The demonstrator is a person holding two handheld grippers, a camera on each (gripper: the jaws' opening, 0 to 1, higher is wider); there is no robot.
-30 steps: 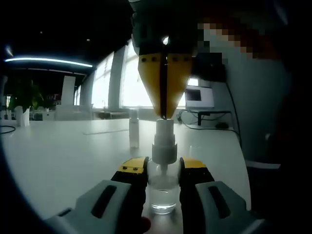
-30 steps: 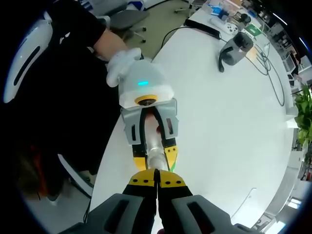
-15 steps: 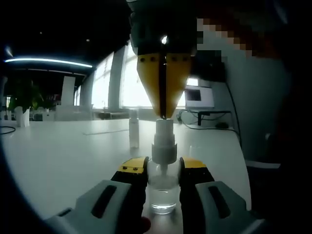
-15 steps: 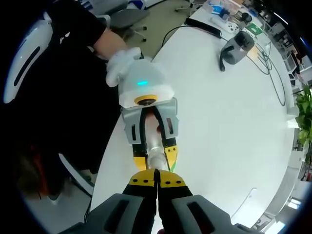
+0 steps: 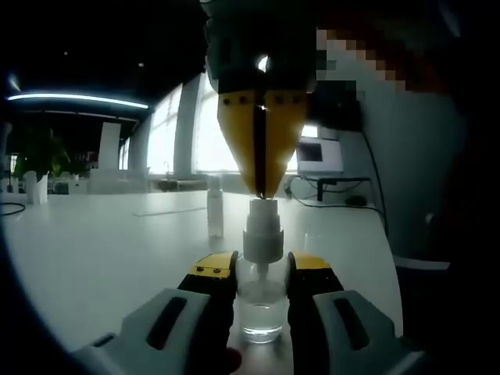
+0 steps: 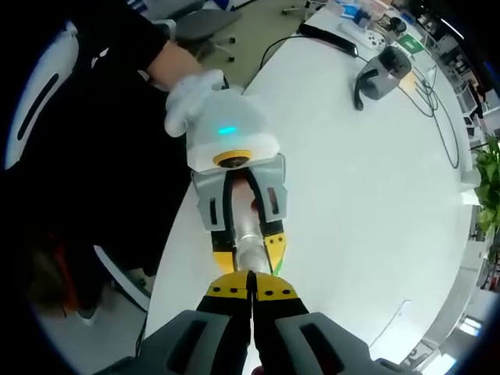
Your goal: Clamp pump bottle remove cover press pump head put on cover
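A clear pump bottle point(image 5: 260, 306) with a white pump head point(image 5: 263, 228) stands on the white table point(image 5: 101, 258). My left gripper point(image 5: 260, 266) is shut on its body, with a yellow pad on each side. My right gripper point(image 5: 262, 191) comes down from above, shut, and its yellow tip rests on top of the pump head. In the right gripper view my right gripper point(image 6: 251, 277) points down onto the pump head point(image 6: 248, 251), which sits between the left gripper's point(image 6: 248, 248) yellow pads. A clear tube-shaped cover point(image 5: 214, 208) stands upright on the table behind and left of the bottle.
A gloved hand point(image 6: 190, 95) holds the left gripper at the table's near edge. A grey device point(image 6: 378, 76) with cables point(image 6: 437, 117) lies at the far end of the table, and a plant point(image 6: 487, 187) stands at the right. A monitor point(image 5: 320, 156) stands behind the bottle.
The right gripper's shut tip has come down a little, and the pump head sits slightly lower under it. The left gripper still holds the bottle in place.
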